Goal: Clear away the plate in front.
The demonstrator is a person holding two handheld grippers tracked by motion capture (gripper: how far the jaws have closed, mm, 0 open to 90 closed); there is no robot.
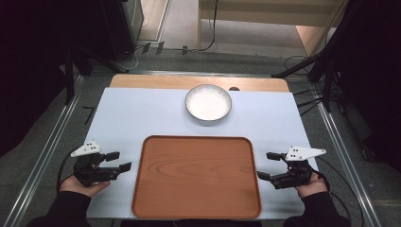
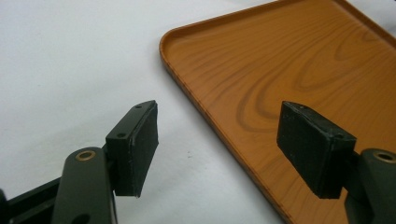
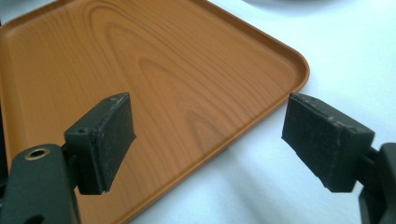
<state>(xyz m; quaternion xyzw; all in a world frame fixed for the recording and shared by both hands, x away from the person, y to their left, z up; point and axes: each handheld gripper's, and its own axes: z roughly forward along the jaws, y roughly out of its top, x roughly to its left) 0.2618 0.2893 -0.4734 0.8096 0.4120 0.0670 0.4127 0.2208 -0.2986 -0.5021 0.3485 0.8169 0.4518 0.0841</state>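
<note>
One wood-grain orange tray (image 1: 196, 177), rounded corners, low rim, nothing in it. Far side: round white bowl (image 1: 208, 102), nothing visible inside. Left gripper (image 1: 119, 161) and right gripper (image 1: 268, 165) flank the tray, jaws apart, gripping nothing.

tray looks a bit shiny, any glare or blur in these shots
High view: tray evenly lit with a faint sheen, room around the table dark. Left gripper view: left claw and wood grain sharp. Right gripper view: right claw sharp, soft shadow beneath the tray's edge.

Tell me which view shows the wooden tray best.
The high view: the whole tray lies there, all four rims visible, empty, between both grippers. The left gripper view gives one rounded corner and part of its floor; the right gripper view gives another corner and edge.
</note>
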